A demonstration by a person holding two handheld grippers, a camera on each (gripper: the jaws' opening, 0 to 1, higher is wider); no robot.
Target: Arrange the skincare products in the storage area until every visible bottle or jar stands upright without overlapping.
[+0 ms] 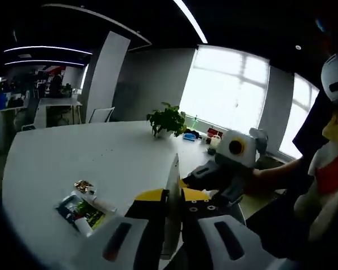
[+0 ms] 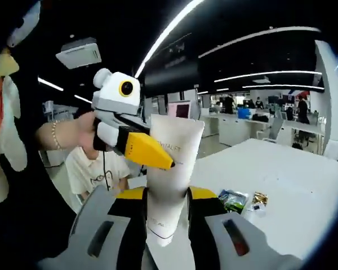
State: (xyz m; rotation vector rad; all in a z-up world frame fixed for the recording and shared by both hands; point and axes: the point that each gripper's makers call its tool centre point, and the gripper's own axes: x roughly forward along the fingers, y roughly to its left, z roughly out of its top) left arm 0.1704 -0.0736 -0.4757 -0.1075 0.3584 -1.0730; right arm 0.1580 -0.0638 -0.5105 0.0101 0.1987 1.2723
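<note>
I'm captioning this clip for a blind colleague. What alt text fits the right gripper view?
The right gripper clamps a white squeeze tube upright between its jaws, while the left gripper, held by a hand, touches the tube's upper part. Behind, small packets lie on a white table in an office.

A white squeeze tube [image 2: 170,169] with grey lettering stands upright between the jaws of the right tool [image 2: 168,225], its flat crimped end up and held off the desk [image 2: 293,185]. In the left gripper view the same tube [image 1: 172,197] shows edge-on. On the white desk, to the near left, lie a small white tube [image 1: 89,209] and green-printed sachets [image 1: 79,211] close together, with a little gold-wrapped item [image 1: 83,185] just beyond them.
</note>
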